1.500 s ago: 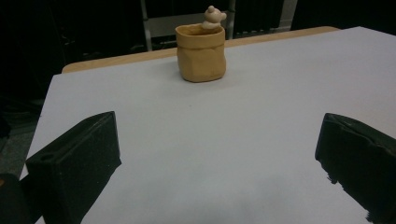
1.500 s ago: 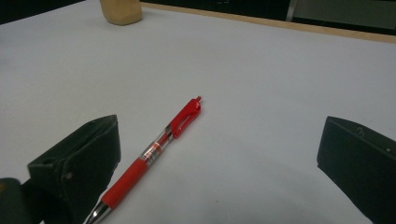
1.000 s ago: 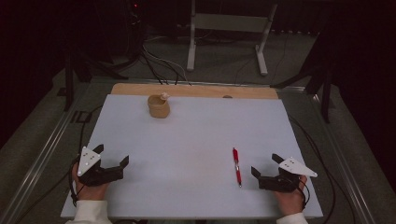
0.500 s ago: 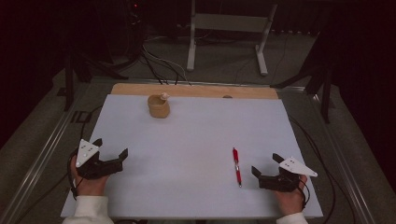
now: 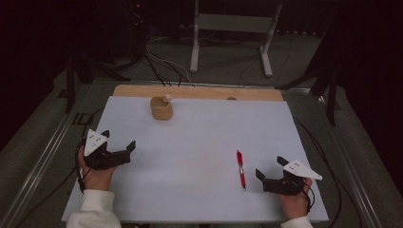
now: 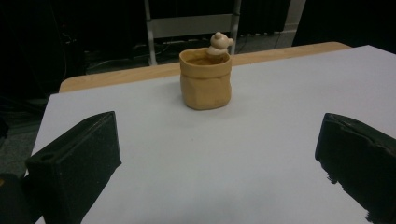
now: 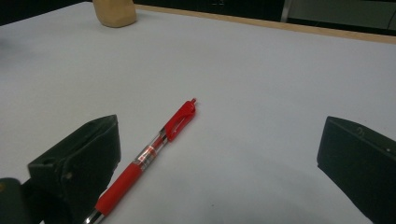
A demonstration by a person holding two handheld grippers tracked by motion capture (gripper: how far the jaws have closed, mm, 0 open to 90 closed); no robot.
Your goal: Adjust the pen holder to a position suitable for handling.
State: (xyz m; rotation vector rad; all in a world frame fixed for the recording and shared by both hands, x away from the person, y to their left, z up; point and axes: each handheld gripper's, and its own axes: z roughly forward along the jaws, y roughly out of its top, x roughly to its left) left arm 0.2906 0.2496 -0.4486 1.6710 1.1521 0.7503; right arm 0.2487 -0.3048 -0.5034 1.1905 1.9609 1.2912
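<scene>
A tan, bag-shaped pot [image 5: 161,109] with a small pale figure on its rim stands near the far edge of the white sheet [image 5: 199,137]. In the left gripper view the pot [image 6: 205,81] is straight ahead, well beyond the jaws. My left gripper [image 5: 119,139] is open and empty at the left side of the sheet, its jaws wide apart [image 6: 217,172]. A red pen [image 5: 241,169] lies at the near right, pointing away from me. My right gripper [image 5: 269,167] is open just right of the pen. The pen [image 7: 149,151] lies by the left jaw, untouched.
A wooden board [image 5: 199,91] runs along the far edge of the sheet. Beyond it are a metal stand [image 5: 233,28] and cables [image 5: 161,64] on the dark floor. Cables trail off both sides of the table.
My left gripper has moved forward, away from the near edge and toward the pot. The right gripper and the pen have stayed put.
</scene>
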